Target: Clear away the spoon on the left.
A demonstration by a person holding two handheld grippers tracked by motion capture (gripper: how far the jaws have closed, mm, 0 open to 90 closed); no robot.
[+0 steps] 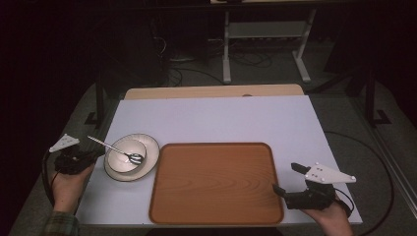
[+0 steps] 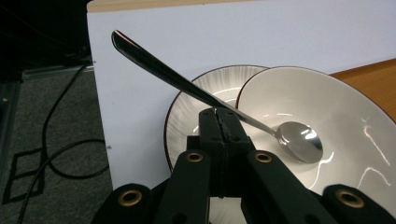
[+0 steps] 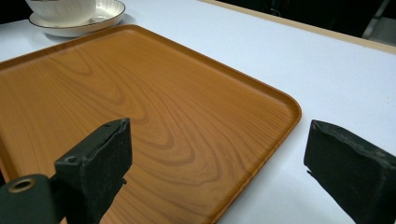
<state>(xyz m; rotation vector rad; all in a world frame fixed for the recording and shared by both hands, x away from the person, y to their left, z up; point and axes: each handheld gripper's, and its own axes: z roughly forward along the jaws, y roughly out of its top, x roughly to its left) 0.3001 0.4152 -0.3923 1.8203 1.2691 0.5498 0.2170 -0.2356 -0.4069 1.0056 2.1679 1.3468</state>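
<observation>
A metal spoon [image 1: 114,149] lies with its head in a white bowl [image 1: 123,158], which stands on a white saucer [image 1: 150,147] at the table's left. The spoon [image 2: 187,84] has its handle slanting up over the bowl [image 2: 341,121] rim toward the left. My left gripper [image 1: 96,155] is just left of the saucer [image 2: 187,116]. The left gripper [image 2: 219,114] has its jaws pressed together, and the handle crosses right over their tips. My right gripper [image 1: 285,179] is open at the near right corner of a wooden tray [image 1: 216,182], with nothing between its jaws [image 3: 217,154].
A white board [image 1: 216,118] covers the table and holds the tray [image 3: 116,93], the bowl [image 3: 60,9] and its saucer [image 3: 109,14]. A table edge [image 2: 100,116] runs close to my left gripper, with cables [image 2: 51,140] on the floor beyond it. Table legs [image 1: 226,44] stand behind.
</observation>
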